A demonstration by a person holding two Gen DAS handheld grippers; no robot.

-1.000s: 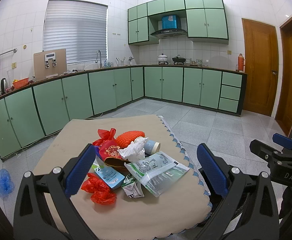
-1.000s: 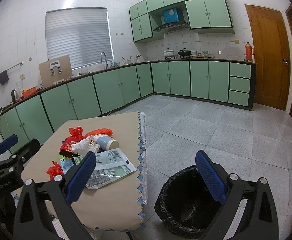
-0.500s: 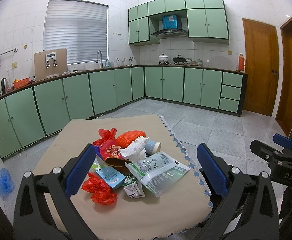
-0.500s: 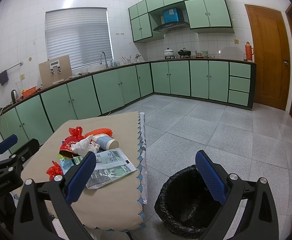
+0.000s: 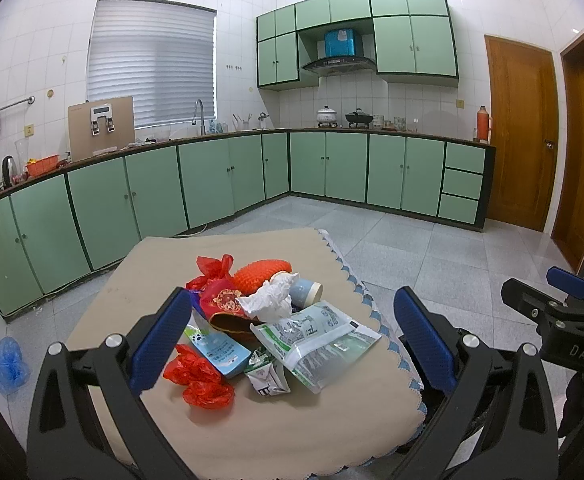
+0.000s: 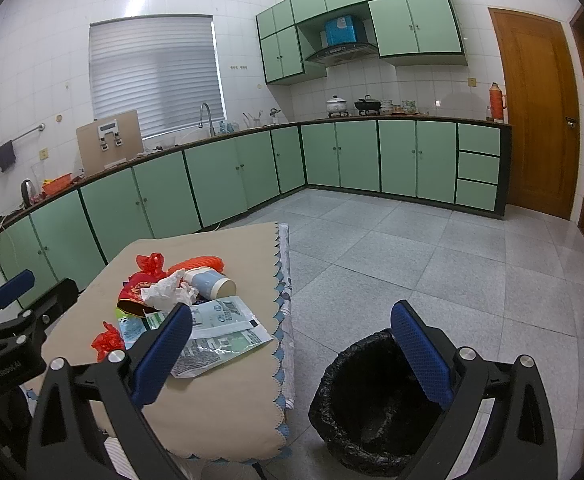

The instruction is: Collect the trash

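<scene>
Almost nothing is changing: across the last second both views are holding nearly the same framing, so the pile is lying untouched and the collecting is, by my reading, not yet begun. Nearest, the left gripper (image 5: 292, 336) is hovering with its blue pads spread wide and nothing between them, poised above the near edge of the bench (image 5: 259, 432), which is wearing a beige cloth with a scalloped blue trim. Just ahead of it, between the pads, the trash is sitting in one loose heap: a crumpled red plastic bag (image 5: 199, 380) closest, a small flattened carton (image 5: 267, 376) beside it, a light blue packet (image 5: 215, 346) toward the left pad, and a large green-and-white pouch (image 5: 316, 336) toward the right pad. Farther on, a white crumpled tissue (image 5: 267, 300) is resting against a tipped paper cup (image 5: 306, 292), with a red printed wrapper (image 5: 223, 300) and an orange foam net (image 5: 261, 272) behind them. The right gripper (image 6: 292, 348) is likewise waiting wide open and empty, off to the right of the bench; directly ahead of it and below, under its right pad, the bin with a black liner (image 6: 372, 408) is standing on the floor, touching nothing on the bench. Since neither is advancing, the next sensible move looks like a descent onto the nearest item, and the thin pouch may prove awkward to pinch flat. Beyond, green cabinets are lining the walls.
</scene>
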